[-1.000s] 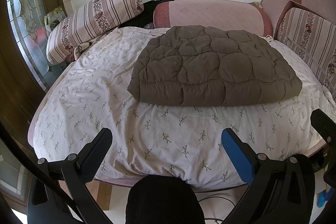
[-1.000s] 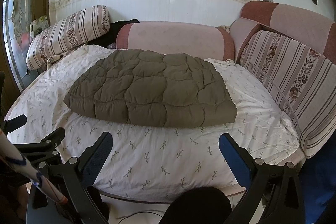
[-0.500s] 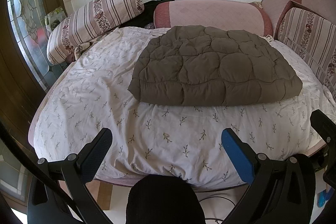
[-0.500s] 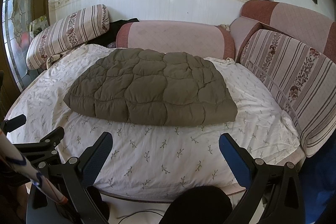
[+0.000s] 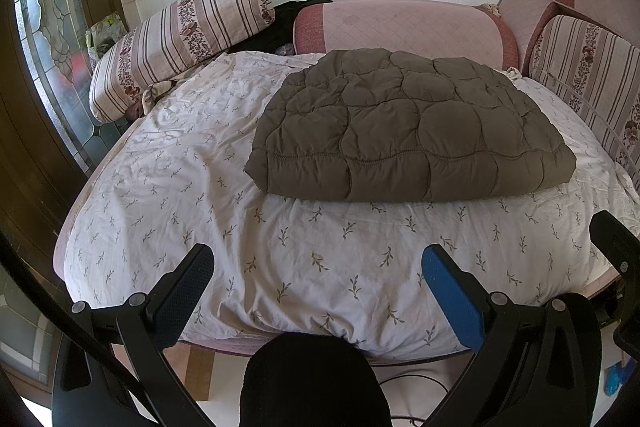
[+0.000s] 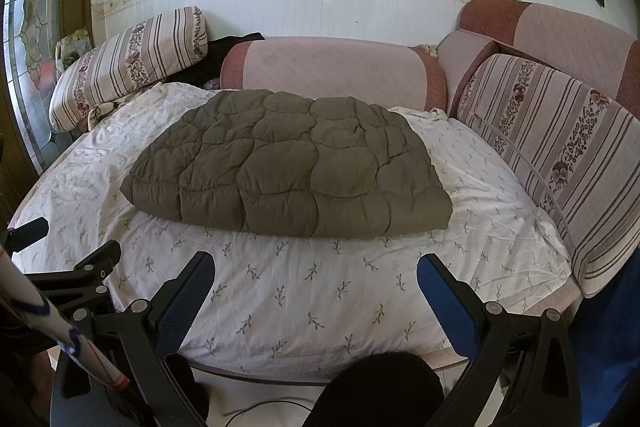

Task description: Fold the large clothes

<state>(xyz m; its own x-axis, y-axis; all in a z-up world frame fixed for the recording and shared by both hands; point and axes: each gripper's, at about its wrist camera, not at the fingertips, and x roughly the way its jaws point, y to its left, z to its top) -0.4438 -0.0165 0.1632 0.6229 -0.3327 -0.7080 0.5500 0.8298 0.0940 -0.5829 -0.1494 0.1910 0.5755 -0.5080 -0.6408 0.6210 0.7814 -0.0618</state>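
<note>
Hovering unchanged, left tool (image 5: 318,265) and right tool (image 6: 316,263) stay spread before the folded jacket (image 5: 408,127).

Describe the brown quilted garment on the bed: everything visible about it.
The garment is olive-brown, puffy padded fabric stitched in rounded, irregular cells. It lies folded into a thick, flat, roughly rectangular bundle with rounded corners; no sleeves, collar or zipper show. It rests on the white leaf-print sheet, toward the back of the bed, its far edge near the pink bolster. Only the sheet touches it; both tools are short of it, open.
</note>
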